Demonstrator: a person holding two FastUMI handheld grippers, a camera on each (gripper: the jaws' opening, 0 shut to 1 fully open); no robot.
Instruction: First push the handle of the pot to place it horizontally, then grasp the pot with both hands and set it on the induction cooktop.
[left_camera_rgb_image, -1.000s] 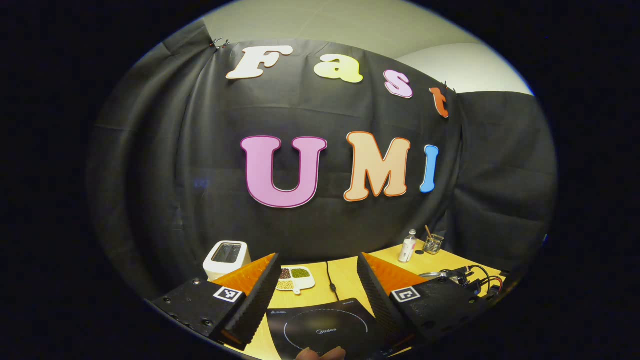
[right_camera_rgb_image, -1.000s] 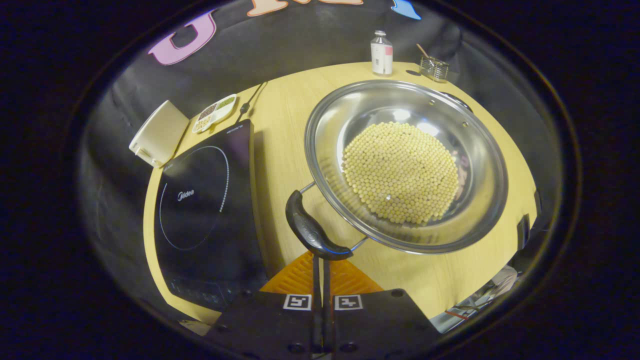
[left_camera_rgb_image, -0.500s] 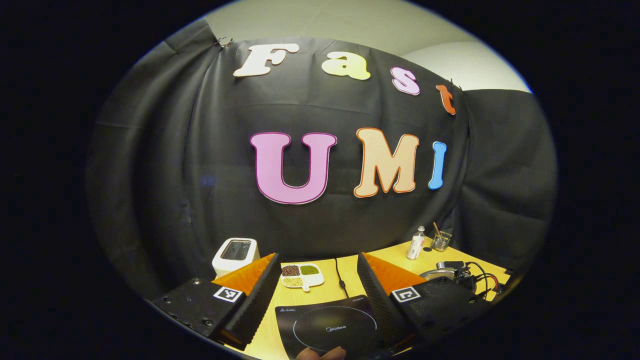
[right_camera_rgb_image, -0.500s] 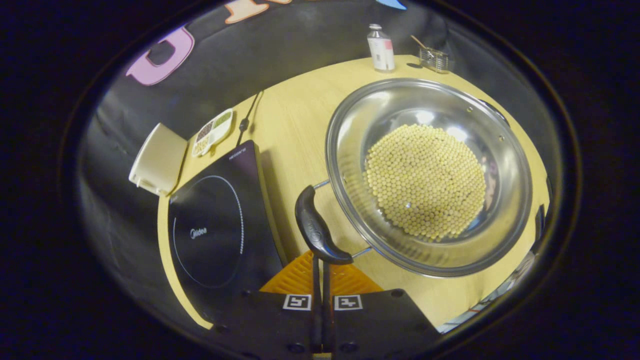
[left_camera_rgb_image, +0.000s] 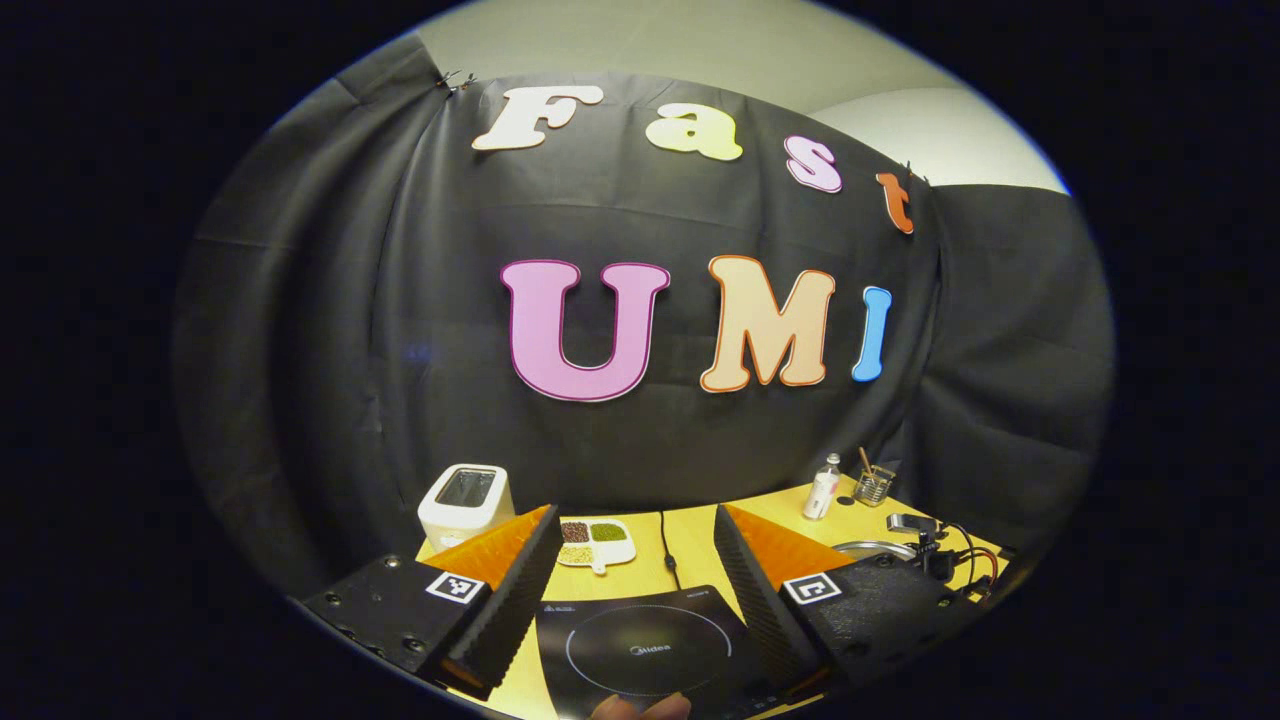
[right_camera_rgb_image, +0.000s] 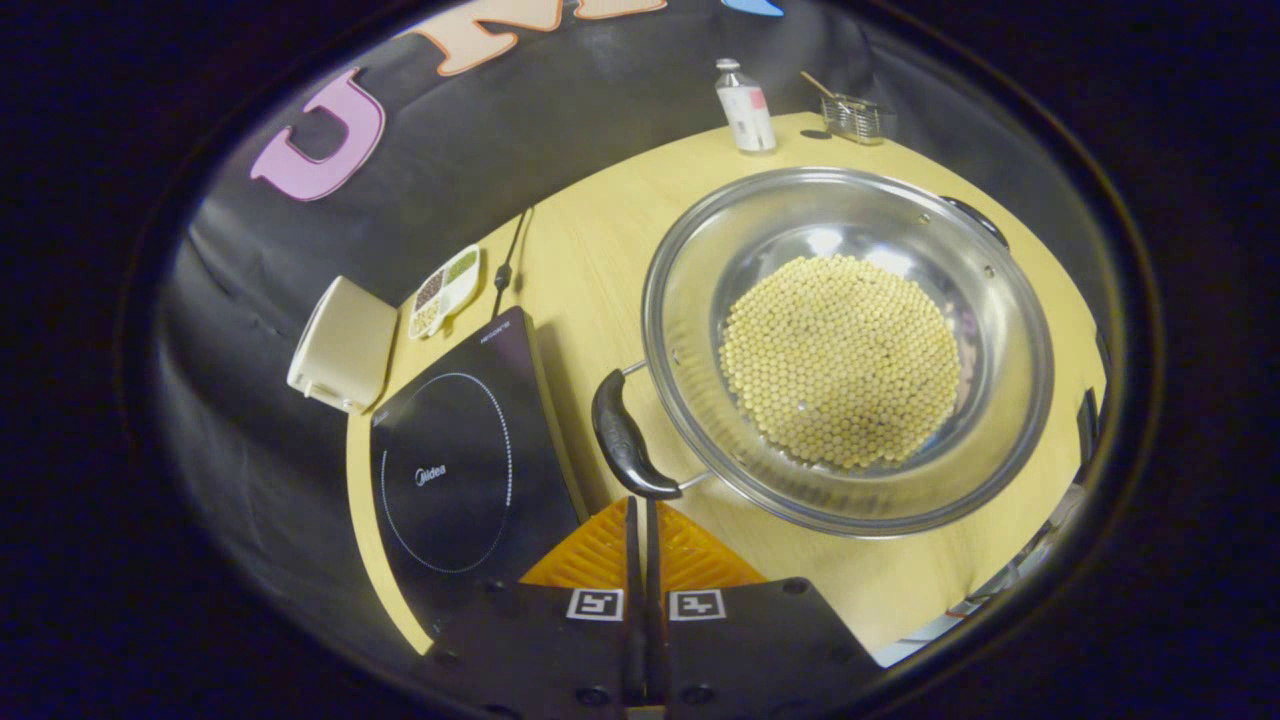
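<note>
With jaws pressed together, the right gripper (right_camera_rgb_image: 640, 510) sits just near of the steel pot's (right_camera_rgb_image: 848, 350) black handle (right_camera_rgb_image: 624, 447), apparently mid-push, while the left gripper (left_camera_rgb_image: 632, 570), jaws wide, hovers over the induction cooktop (left_camera_rgb_image: 645, 652).

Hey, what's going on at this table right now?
A person is working with two handheld grippers. The right gripper, jaws closed together, is just short of the black handle of a steel pot full of yellow beans, which sits on the wooden table beside the induction cooktop. The left gripper hangs open above the cooktop. The pot is not on the cooktop yet.
</note>
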